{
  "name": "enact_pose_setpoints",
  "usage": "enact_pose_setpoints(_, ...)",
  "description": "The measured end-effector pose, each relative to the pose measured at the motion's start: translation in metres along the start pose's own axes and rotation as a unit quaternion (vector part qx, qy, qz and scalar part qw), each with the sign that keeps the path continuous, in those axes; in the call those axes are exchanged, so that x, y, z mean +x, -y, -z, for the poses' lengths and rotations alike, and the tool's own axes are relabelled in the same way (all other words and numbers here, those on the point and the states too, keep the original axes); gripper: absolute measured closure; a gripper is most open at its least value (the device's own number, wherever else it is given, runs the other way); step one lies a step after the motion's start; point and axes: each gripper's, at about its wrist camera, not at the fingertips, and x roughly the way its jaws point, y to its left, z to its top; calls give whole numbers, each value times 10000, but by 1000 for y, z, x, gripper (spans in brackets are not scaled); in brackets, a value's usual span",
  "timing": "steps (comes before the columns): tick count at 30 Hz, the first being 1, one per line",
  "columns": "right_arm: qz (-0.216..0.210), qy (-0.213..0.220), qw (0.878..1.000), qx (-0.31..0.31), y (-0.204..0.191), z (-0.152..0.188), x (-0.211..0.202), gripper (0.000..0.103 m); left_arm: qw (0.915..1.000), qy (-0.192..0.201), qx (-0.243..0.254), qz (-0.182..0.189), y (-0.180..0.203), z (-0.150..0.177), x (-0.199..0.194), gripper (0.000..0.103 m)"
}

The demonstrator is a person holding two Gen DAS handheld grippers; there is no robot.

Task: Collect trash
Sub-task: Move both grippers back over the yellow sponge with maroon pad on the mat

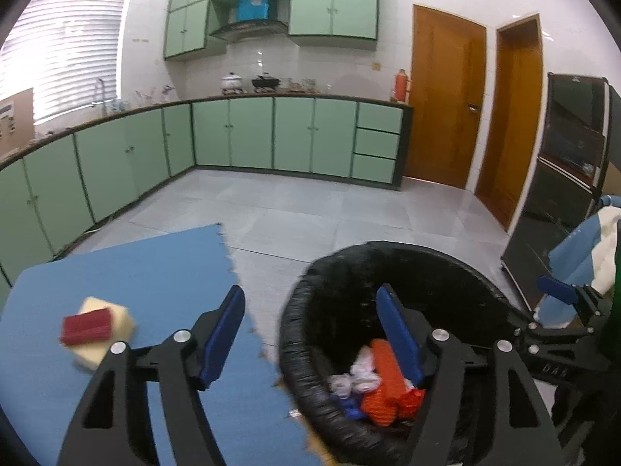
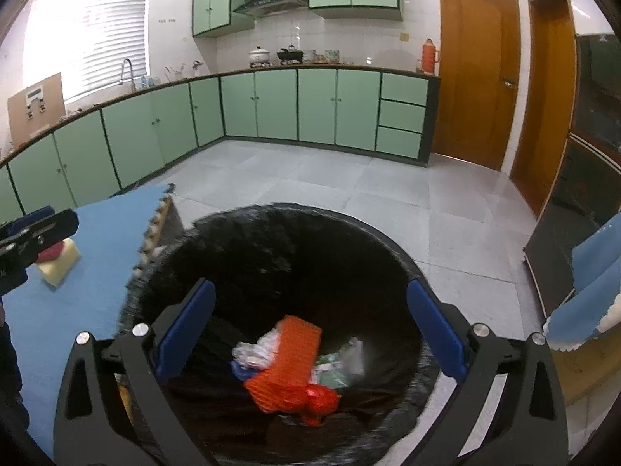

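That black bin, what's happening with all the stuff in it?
A person is picking up trash with two tongs. Both the left tongs and the right tongs stand open and empty over the bin. An orange wrapper, crumpled paper and other scraps lie inside. A yellow sponge with a red pad sits on the blue mat, not yet collected.

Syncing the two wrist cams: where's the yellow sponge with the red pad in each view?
Left wrist: the sponge lies lower left on the blue mat, left of the open left tongs.
Right wrist: the sponge sits at the left edge on the mat, partly hidden behind the other tongs.
Shared landmark: the black-lined trash bin, right of the mat in both views.
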Motion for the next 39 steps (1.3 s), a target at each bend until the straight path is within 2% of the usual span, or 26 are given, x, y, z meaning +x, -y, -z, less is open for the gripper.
enact_pose_setpoints(9, -587, 194, 9979, -178, -78, -14, -12, 7, 9947, 224, -294, -956, -89, 18, -53, 30)
enact_pose_setpoints(19, -1269, 123, 9906, -491, -186, -20, -3, 7, 9746, 98, -775, -2099, -201, 52, -87, 30)
enact_pose_setpoints(28, -1704, 55, 9822, -785, -277, -19, 19, 7, 9628, -63, -1064, -2482, -259, 77, -92, 30)
enact_pose_setpoints(39, -1871, -233, 9763, -1060, -358, -13, 58, 7, 9536, -132, -1262, -2729, -308, 84, -82, 30)
